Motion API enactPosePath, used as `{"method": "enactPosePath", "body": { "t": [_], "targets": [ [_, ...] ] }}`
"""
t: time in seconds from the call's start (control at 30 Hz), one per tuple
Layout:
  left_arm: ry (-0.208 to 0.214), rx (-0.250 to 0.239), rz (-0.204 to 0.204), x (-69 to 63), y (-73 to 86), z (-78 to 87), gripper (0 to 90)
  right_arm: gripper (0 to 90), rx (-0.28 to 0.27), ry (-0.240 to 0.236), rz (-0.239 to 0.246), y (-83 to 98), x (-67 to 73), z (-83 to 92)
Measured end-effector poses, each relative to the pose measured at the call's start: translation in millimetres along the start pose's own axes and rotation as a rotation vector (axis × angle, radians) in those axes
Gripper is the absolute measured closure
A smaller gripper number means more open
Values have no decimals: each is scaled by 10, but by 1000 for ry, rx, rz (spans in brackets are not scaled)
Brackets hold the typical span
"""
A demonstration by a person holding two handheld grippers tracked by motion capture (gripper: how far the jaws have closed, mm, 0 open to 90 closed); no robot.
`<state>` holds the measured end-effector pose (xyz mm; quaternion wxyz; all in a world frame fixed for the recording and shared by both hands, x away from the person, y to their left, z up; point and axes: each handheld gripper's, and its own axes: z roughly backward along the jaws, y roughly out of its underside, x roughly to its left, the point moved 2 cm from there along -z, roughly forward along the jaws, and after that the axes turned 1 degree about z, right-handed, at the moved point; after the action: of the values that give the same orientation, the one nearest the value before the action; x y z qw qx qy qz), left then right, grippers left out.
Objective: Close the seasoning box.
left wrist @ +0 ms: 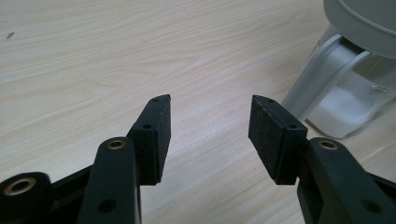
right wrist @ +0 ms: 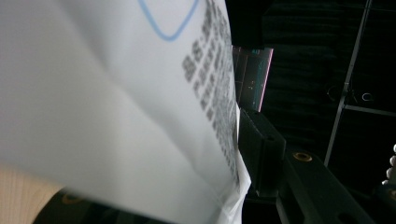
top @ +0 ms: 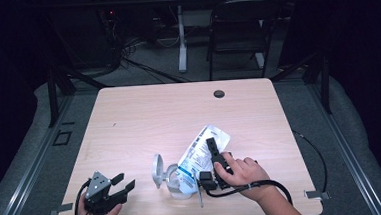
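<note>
Right gripper [top: 214,156], lower centre of high view, clamping white printed pouch [top: 201,149]; pouch slanting from lower left to upper right, lower end dipping into clear lidded container [top: 173,181] on worktop [top: 144,115]. Left gripper [top: 120,184], lower left, released, jaws gaping, holding nothing. Container lying just right of left gripper, nearer left hand [top: 97,213]; likely steadying target.

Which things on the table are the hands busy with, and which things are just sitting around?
In use:
white printed pouch, pinched in the right gripper
clear container with a grey flip lid, under the pouch's lower end

Just around:
left gripper, open and holding nothing
black folding chair beyond the table
</note>
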<state>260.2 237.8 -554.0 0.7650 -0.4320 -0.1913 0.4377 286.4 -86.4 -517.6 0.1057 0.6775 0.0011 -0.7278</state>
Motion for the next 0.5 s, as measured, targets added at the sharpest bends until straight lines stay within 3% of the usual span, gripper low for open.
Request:
{"method": "enactPosePath", "body": {
  "t": [0.5],
  "targets": [
    [1, 0, 2, -1, 2, -3, 499, 672, -7, 9, 2, 3, -10, 3]
  ]
}}
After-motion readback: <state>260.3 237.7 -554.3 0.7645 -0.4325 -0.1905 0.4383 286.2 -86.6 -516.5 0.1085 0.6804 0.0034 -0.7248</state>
